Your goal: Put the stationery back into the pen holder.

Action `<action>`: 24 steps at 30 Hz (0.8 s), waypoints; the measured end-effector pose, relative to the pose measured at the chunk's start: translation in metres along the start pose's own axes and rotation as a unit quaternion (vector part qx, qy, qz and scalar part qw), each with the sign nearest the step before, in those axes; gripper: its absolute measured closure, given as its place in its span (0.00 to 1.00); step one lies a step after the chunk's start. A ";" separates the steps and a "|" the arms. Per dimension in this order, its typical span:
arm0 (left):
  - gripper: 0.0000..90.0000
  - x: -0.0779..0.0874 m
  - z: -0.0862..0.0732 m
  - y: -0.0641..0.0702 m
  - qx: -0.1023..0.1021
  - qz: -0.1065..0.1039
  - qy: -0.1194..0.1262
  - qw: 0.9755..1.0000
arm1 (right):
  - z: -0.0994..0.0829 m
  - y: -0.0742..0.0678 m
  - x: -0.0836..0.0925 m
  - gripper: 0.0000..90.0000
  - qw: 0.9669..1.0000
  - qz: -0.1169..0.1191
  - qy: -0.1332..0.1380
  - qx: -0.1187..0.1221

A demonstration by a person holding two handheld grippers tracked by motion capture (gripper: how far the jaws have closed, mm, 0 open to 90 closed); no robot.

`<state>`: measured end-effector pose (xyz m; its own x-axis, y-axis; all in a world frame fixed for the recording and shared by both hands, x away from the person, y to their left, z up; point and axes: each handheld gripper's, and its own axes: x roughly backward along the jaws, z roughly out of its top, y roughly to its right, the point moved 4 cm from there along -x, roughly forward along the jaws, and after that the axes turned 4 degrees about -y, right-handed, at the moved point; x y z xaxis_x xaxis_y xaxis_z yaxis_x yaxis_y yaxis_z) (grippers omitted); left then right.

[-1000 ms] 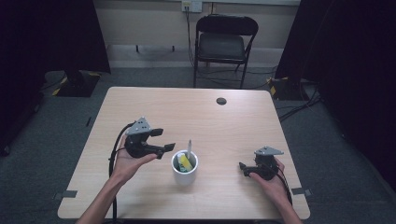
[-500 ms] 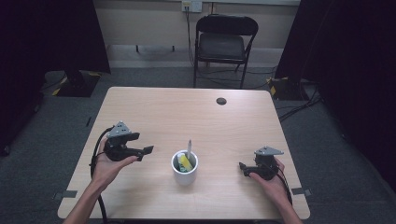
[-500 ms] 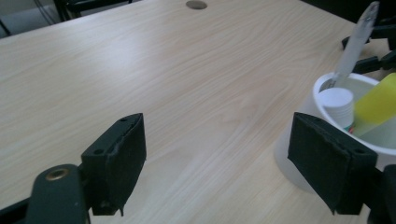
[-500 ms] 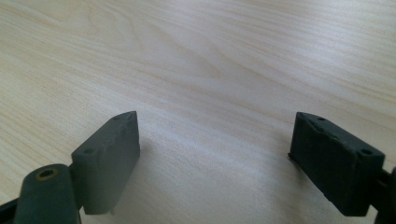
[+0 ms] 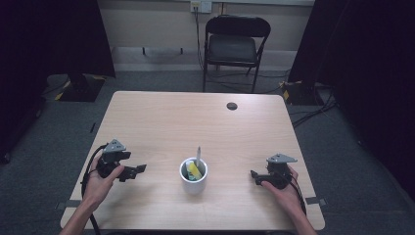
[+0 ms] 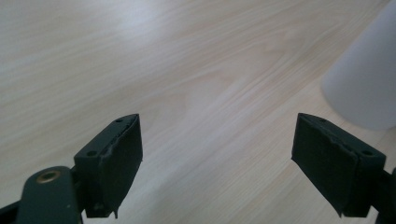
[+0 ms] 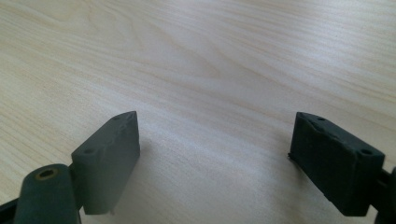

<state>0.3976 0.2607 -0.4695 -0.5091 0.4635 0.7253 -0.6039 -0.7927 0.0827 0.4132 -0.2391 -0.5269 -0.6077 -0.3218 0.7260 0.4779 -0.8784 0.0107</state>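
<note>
Compared with the high view a second back, the left claw [image 5: 139, 169] is now sitting lower and farther toward the lower left of the frame, well apart from the white cup [image 5: 194, 176], which it was hovering just beside before. Its jaws have just been opening and are standing wide with nothing between them; in the left gripper view bare wood is showing between the two black pads [image 6: 119, 156]. The right claw [image 5: 253, 174] is keeping the same spot at the lower right, jaws also spread wide and gripping nothing. The cup is staying at the lower middle of the wooden surface [image 5: 195, 122], between the two claws.

The left hand [image 5: 100, 181] is working close to the surface's left edge, and the right hand [image 5: 284, 188] is sitting near the right edge and the bottom edge. The whole upper half of the surface is lying open, apart from a small dark round thing [image 5: 231, 105] near the top edge. A black folding chair [image 5: 236, 44] is standing beyond that edge.

Inside the cup a yellow item [image 5: 195, 169] and a pale stick [image 5: 198, 154] are poking up; what they are is too small to tell. In the left gripper view the cup [image 6: 369, 79] is being cut off by the upper right corner.
</note>
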 end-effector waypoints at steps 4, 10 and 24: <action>0.18 -0.006 -0.012 -0.005 0.001 0.011 -0.022 1.000 | 0.000 0.000 0.000 0.17 1.000 0.000 0.000 0.000; 0.19 -0.018 -0.033 -0.013 0.005 0.034 -0.046 0.998 | 0.000 0.000 0.000 0.17 1.000 0.000 -0.001 0.000; 0.02 -0.037 -0.049 -0.014 -0.007 0.052 -0.013 0.999 | 0.001 0.000 -0.001 0.17 1.000 -0.001 -0.001 -0.001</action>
